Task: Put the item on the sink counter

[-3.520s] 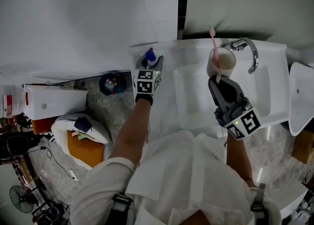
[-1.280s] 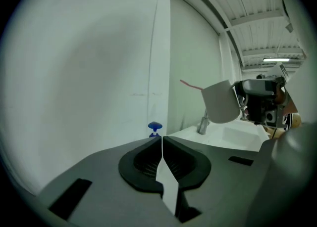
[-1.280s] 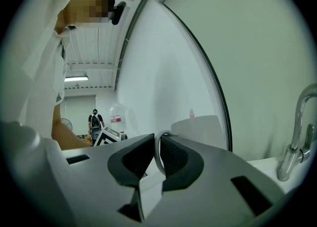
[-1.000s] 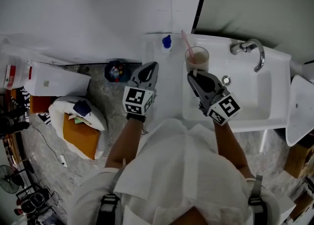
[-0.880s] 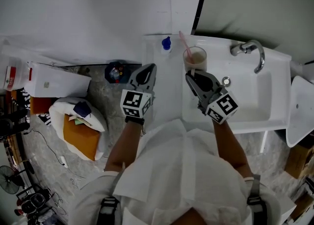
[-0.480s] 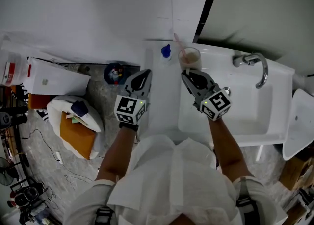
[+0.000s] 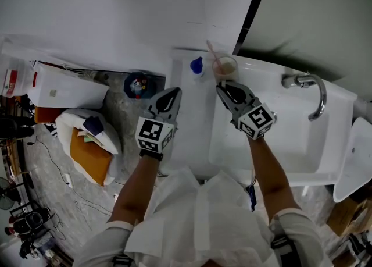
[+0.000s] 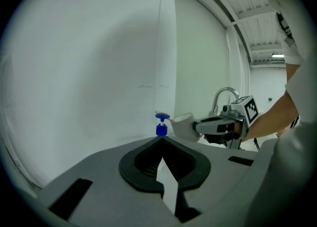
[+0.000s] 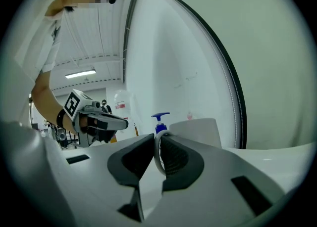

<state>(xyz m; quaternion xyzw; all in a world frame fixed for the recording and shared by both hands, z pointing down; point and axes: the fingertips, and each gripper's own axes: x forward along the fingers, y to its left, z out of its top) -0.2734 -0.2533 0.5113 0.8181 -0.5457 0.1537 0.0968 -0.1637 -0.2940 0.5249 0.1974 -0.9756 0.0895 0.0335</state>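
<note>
A white cup (image 7: 225, 68) with a pink toothbrush (image 7: 212, 50) in it is at the back of the sink counter (image 7: 192, 121), just right of a blue pump bottle (image 7: 197, 66). My right gripper (image 7: 224, 87) is shut on the cup's handle (image 9: 157, 153); the cup body (image 9: 195, 126) shows just past the jaws. I cannot tell whether the cup rests on the counter. My left gripper (image 7: 174, 92) is shut and empty over the counter's left part, short of the pump bottle (image 8: 161, 124). From the left gripper view the cup (image 8: 182, 126) and right gripper (image 8: 198, 127) sit to the right.
The sink basin (image 7: 279, 138) and a curved faucet (image 7: 311, 88) lie to the right. White walls meet behind the counter. On the floor at left are a white box (image 7: 64, 88), a bag with an orange item (image 7: 93, 152) and a small round object (image 7: 136, 85).
The right gripper has carried the cup back and left, from over the basin edge to beside the blue pump bottle. The left gripper has stayed shut near the counter's left side.
</note>
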